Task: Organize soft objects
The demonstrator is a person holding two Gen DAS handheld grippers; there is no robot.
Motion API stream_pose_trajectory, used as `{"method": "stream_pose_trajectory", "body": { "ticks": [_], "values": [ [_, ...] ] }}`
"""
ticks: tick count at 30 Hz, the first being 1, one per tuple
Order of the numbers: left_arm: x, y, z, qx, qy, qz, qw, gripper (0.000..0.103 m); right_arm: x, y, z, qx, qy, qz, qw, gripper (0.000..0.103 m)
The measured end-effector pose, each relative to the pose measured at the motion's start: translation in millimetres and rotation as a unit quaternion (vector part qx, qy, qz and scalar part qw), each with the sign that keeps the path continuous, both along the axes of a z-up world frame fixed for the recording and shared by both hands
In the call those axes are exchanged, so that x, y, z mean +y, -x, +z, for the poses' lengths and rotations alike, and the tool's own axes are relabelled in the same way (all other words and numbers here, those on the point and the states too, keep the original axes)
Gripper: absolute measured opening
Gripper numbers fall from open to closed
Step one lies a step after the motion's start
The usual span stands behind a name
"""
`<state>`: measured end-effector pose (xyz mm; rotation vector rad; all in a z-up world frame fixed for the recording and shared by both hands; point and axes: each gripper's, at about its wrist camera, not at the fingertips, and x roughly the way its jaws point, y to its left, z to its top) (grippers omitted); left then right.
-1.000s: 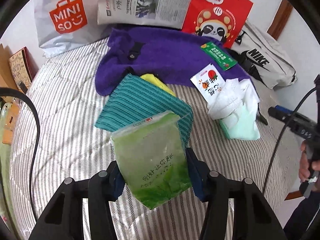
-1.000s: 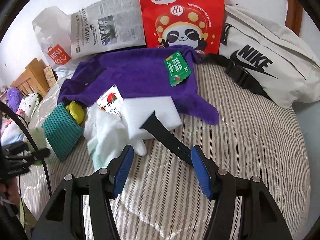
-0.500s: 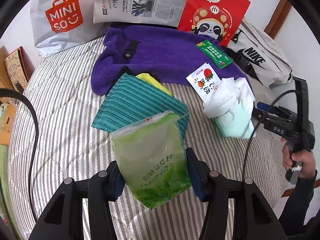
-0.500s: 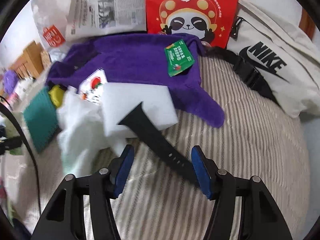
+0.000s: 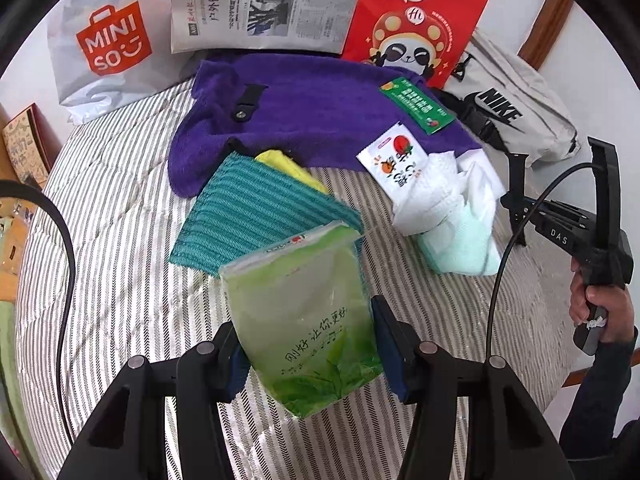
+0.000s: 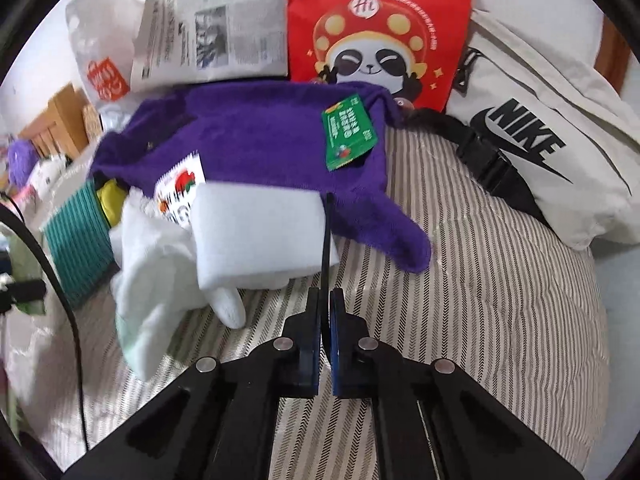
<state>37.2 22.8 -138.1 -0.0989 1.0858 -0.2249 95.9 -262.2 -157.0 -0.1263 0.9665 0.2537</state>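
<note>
Green tissue pack [image 5: 308,320] sits pinched in the left claw [image 5: 310,354]; right claw [image 6: 325,312] nips a black strap [image 6: 327,240].

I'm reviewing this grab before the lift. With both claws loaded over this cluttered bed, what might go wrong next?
1. The right claw pinches the black strap edge-on, a thin hold that may slip.
2. The strap runs beside the white foam block, so lifting might drag it.
3. The left claw grips only the green tissue pack at its lower part; the soft pack could sag or twist out.
</note>
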Motion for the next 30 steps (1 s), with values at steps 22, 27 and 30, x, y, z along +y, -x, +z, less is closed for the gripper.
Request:
{"method": "stream_pose_trajectory", "body": {
  "ticks": [22,27,30],
  "values": [
    [11.4,-19.2,16.8,-0.041,0.017,-0.003,0.9990,0.052,10.2,-11.8,46.9,-0.026,-0.050,-0.002,0.998,0.003],
    [17.8,-30.4,19.2,-0.046,0.012,0.000,0.9989,0.052,16.5,-27.1,53.3,-0.031,-0.048,0.004,0.998,0.003],
    [22.1,-37.0,18.3,-0.045,0.011,0.003,0.9989,0.052,18.7,-37.6,55.0,-0.029,-0.052,0.006,0.998,0.003]
  ]
}}
